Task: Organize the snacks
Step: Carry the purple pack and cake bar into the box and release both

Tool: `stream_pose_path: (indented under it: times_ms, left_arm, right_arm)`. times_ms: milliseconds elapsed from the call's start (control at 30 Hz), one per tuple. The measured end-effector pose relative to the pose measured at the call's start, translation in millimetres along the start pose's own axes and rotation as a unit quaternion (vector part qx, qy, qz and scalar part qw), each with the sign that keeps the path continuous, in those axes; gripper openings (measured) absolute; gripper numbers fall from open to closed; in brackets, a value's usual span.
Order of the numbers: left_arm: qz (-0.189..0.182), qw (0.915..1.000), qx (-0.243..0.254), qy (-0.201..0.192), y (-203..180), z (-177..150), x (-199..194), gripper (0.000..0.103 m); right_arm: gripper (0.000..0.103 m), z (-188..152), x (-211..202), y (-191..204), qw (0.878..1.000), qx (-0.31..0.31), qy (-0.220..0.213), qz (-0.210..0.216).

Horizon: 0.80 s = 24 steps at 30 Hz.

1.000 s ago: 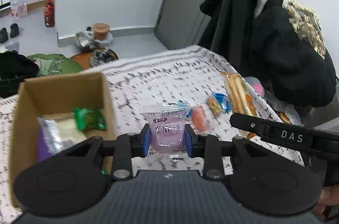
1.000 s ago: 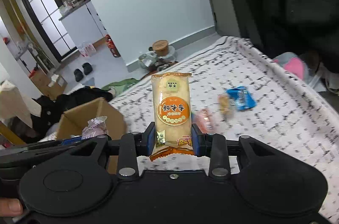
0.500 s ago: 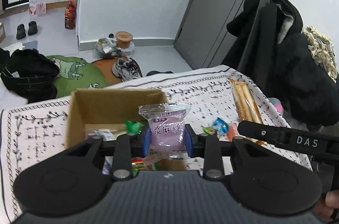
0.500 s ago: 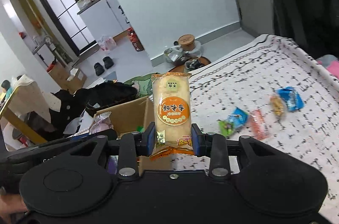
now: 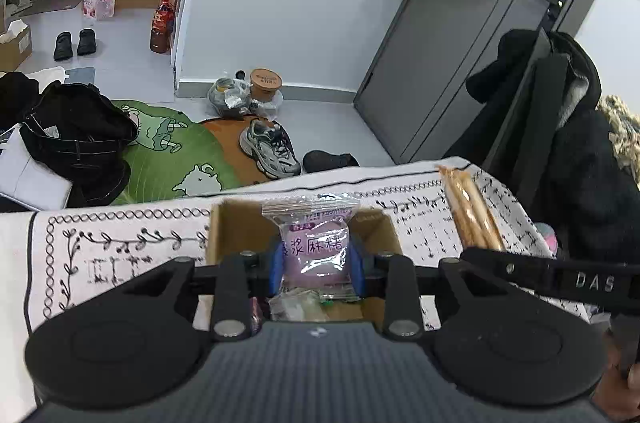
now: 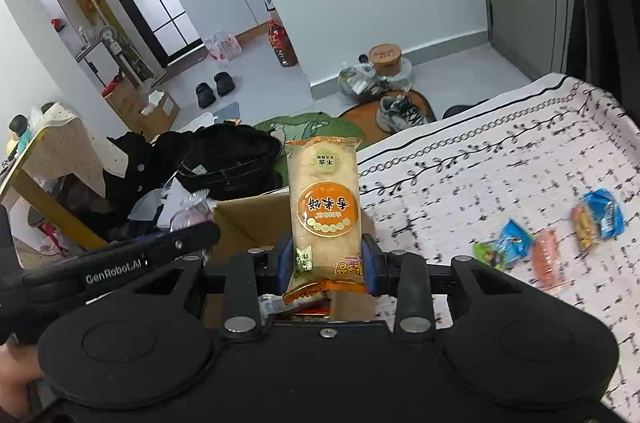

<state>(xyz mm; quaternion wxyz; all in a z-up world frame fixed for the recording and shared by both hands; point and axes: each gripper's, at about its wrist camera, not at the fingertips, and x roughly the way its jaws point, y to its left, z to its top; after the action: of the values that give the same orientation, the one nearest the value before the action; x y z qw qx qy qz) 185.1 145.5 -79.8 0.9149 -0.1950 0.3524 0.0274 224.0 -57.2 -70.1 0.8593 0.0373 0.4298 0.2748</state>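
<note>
While both grippers are held over the table, a snack is clamped in each.

Left wrist view
Left gripper [image 5: 316, 265]: closed on a purple mochi packet [image 5: 314, 247], gripped at its sides between blue pads [image 5: 275, 265].
Mochi packet: held upright directly above the open cardboard box [image 5: 224, 235].
Box: set on the patterned tablecloth [image 5: 112, 255]; wrapped snacks are seen inside, beneath the packet.
Biscuit sticks [image 5: 470, 211]: held upright to the right of the box, their lower end hidden behind the other tool.

Right wrist view
Right gripper [image 6: 327, 263]: closed on a rice cracker pack [image 6: 325, 211], gripped near its lower end.
Cracker pack: held upright over the box [image 6: 248, 219].
Loose snacks [image 6: 548, 247]: scattered on the cloth, well right of the box.
</note>
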Motion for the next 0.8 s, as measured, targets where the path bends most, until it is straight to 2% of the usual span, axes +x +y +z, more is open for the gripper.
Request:
stream_pose_path:
  times_ms: [100,133,167,200,233,467,667,767,800]
  left_arm:
    - [-0.002,1.0000,-0.005,0.002,9.8,4.1,1.4,0.032]
    - [-0.006,0.9999,-0.008,0.003,13.4,4.9,3.0,0.032]
    - [-0.010,0.9999,-0.010,0.003,15.6,4.9,5.0,0.032]
    - [-0.016,0.9998,-0.009,0.001,18.0,5.2,7.3,0.033]
    - [-0.019,0.9998,-0.009,0.002,20.6,5.4,10.9,0.035]
    - [-0.003,0.9997,-0.021,0.015,29.6,15.7,16.6,0.049]
    - [0.010,0.9997,-0.001,0.021,22.7,23.9,6.7,0.059]
    - [0.012,0.9992,0.014,0.034,12.9,27.6,1.2,0.061]
    - [0.015,0.9990,0.018,0.038,9.2,29.6,-1.2,0.065]
  right_arm:
    - [0.038,-1.5,7.1,9.3,1.000,-0.001,0.006,0.013]
    - [0.053,-1.7,10.8,15.1,1.000,-0.017,0.009,0.015]
    - [0.063,-0.6,13.9,18.9,0.999,-0.031,0.013,0.007]
    - [0.077,1.3,16.9,22.6,0.999,-0.040,0.017,-0.014]
    - [0.078,3.7,17.7,23.1,0.999,-0.035,0.016,-0.027]
    - [0.079,22.1,9.1,21.9,0.999,-0.029,0.028,-0.037]
    - [0.079,23.7,-1.2,9.6,0.998,-0.026,0.035,-0.049]
    - [0.083,22.1,-10.9,-0.1,0.998,-0.026,0.036,-0.051]
    - [0.084,20.5,-15.6,-5.6,0.998,-0.023,0.035,-0.053]
